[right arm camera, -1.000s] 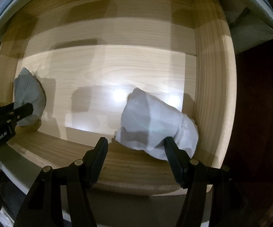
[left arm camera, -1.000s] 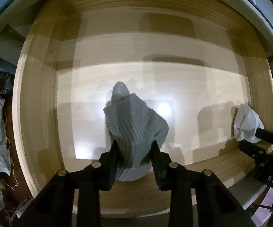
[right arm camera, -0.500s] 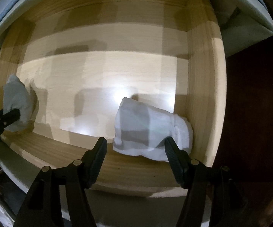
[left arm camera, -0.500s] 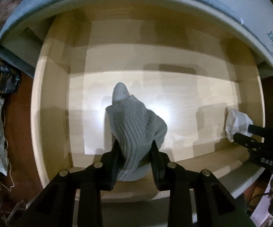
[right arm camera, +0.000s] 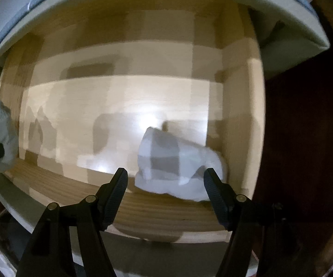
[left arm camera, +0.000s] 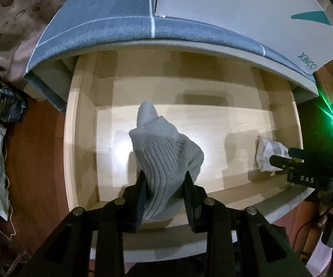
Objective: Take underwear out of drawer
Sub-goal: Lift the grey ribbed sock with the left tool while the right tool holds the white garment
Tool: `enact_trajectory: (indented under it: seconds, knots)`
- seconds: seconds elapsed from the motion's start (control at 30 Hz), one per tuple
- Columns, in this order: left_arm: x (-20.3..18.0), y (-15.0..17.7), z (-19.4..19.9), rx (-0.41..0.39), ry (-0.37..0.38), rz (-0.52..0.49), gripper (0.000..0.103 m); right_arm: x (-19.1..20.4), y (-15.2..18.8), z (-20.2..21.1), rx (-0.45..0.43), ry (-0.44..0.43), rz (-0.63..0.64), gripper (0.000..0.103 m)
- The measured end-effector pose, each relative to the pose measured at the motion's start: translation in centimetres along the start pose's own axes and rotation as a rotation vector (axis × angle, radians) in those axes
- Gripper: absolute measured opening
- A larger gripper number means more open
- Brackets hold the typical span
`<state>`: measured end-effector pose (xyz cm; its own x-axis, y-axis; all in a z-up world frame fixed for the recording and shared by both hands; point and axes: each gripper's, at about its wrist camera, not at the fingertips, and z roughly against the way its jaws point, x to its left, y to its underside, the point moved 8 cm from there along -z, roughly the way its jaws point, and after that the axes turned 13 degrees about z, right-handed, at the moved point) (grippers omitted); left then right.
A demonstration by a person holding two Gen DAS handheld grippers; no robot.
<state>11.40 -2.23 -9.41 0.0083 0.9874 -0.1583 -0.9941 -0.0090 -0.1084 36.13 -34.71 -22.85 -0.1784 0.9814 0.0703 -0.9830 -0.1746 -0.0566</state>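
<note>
Left gripper (left arm camera: 165, 185) pinching grey garment (left arm camera: 164, 159), lifted over drawer (left arm camera: 81, 152). Right gripper (right arm camera: 166, 182) spread, white garment (right arm camera: 173, 168) on floor by right wall. Lift straight, clear front rim.

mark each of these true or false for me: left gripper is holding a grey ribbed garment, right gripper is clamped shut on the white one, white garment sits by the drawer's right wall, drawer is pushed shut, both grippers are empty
1. The left gripper holds a grey ribbed garment. True.
2. The right gripper is clamped shut on the white garment. False: its fingers stand wide apart on either side of the cloth.
3. The white garment sits by the right wall of the drawer. True.
4. The drawer is pushed shut. False: it is open, its wooden floor in plain view.
5. Both grippers are empty. False: the left one grips the grey garment.
</note>
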Motion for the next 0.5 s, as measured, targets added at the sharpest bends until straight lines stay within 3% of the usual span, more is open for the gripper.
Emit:
enact_trajectory:
  seconds: [0.07, 0.5]
  knots:
    - [-0.1, 0.0, 0.3, -0.002, 0.007, -0.006, 0.029, 0.3, 0.2, 0.0, 0.009, 0.004, 0.013, 0.074]
    - [0.3, -1.2, 3.9, -0.061, 0.021, -0.001, 0.029, -0.2, 0.2, -2.2, 0.035, 0.059, 0.033, 0.075]
